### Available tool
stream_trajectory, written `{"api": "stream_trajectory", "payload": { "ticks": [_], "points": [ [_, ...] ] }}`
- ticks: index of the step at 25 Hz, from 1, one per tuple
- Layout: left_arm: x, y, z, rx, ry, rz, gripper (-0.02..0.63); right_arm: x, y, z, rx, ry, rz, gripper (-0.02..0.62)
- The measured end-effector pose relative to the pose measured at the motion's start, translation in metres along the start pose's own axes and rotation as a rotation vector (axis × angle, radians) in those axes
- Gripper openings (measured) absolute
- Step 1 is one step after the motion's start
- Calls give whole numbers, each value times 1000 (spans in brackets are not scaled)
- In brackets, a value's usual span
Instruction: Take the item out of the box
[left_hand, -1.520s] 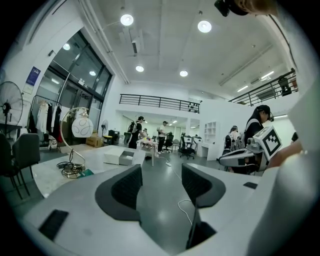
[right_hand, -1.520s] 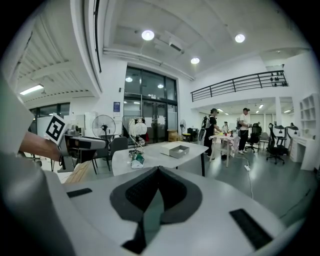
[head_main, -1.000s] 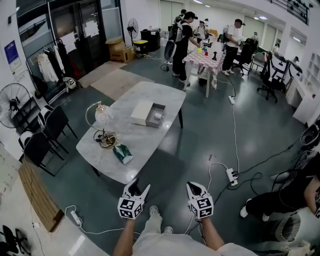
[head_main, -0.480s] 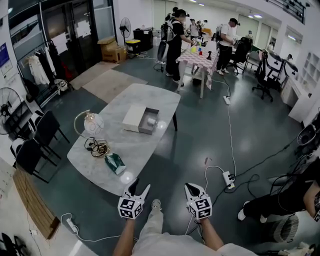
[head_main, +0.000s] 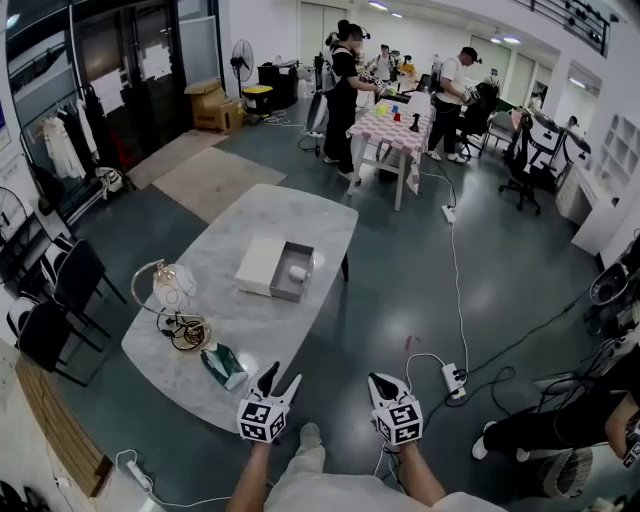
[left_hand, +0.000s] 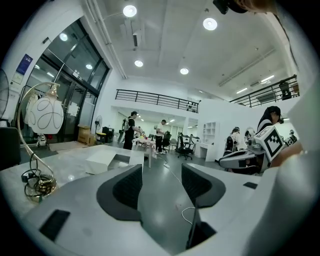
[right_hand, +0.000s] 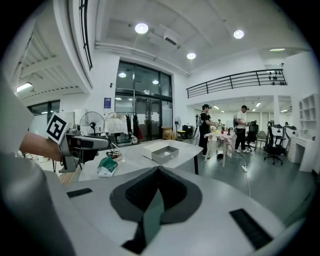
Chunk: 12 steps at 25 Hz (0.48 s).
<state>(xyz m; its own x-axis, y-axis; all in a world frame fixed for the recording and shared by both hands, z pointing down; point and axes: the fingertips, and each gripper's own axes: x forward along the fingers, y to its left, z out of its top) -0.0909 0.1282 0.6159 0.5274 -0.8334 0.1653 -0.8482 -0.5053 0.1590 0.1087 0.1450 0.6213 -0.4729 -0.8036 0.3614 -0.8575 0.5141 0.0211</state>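
An open grey box (head_main: 290, 271) lies on the white marble table (head_main: 225, 300), with its white lid (head_main: 258, 265) beside it on the left. A small white item (head_main: 298, 272) sits inside the box. Both grippers hang low in front of me, short of the table's near end and well away from the box. My left gripper (head_main: 278, 379) is open with nothing between its fingers; the left gripper view has the gripper (left_hand: 159, 175) facing the box (left_hand: 120, 160) far ahead. My right gripper (head_main: 381, 382) is shut and empty. Beyond that same gripper (right_hand: 157, 172), the box (right_hand: 166, 153) lies further along the table.
At the table's near end stand a globe lamp (head_main: 172, 285), a coiled cable (head_main: 188, 332) and a green pack (head_main: 222, 365). Black chairs (head_main: 50, 300) line the left side. A power strip with cables (head_main: 447, 378) lies on the floor at right. People stand at a far checkered table (head_main: 395, 120).
The table and box have drawn nearer and shifted lower-left in the head view as I move toward them. Both grippers keep their pose.
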Motion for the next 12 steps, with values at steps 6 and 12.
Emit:
{"api": "stream_trajectory", "payload": {
  "ticks": [6,12],
  "points": [
    [50,36,23,6,-5,-22,235,46,-24,27,-3,-1,-19,2],
    [101,64,47,44,-12,-52,235,91,-52,53,-4,-7,-44,2]
  ]
}}
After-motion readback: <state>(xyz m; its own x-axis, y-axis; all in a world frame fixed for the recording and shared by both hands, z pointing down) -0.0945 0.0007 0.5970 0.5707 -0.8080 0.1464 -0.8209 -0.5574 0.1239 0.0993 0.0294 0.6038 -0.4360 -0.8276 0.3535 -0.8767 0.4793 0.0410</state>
